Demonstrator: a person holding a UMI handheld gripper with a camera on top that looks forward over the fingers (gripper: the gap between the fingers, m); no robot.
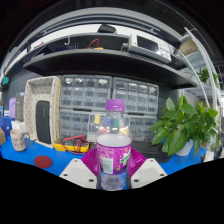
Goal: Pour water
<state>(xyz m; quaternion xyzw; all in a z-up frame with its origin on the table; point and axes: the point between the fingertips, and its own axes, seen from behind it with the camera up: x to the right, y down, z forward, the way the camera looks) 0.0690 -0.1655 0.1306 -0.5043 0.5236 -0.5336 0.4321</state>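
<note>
Your gripper squeezes the clear water bottle with both pink pads. Its cap is purple. The purple label is too blurry to read.

**What the gripper view leaves hidden or unclear**

The base of the water bottle is cut off at six o'clock, and the gripper covers its lower flanks, so whether both fingers press on it cannot be told. Printing on the bottle's label is too small to read. Behind the bottle, at twelve o'clock from it, the drawer cabinet is partly hidden, and what its drawers contain is too small to tell. At nine o'clock, the small items on the blue table are blurred beyond naming. The potted plant at three o'clock conceals whatever stands behind its leaves.
</note>
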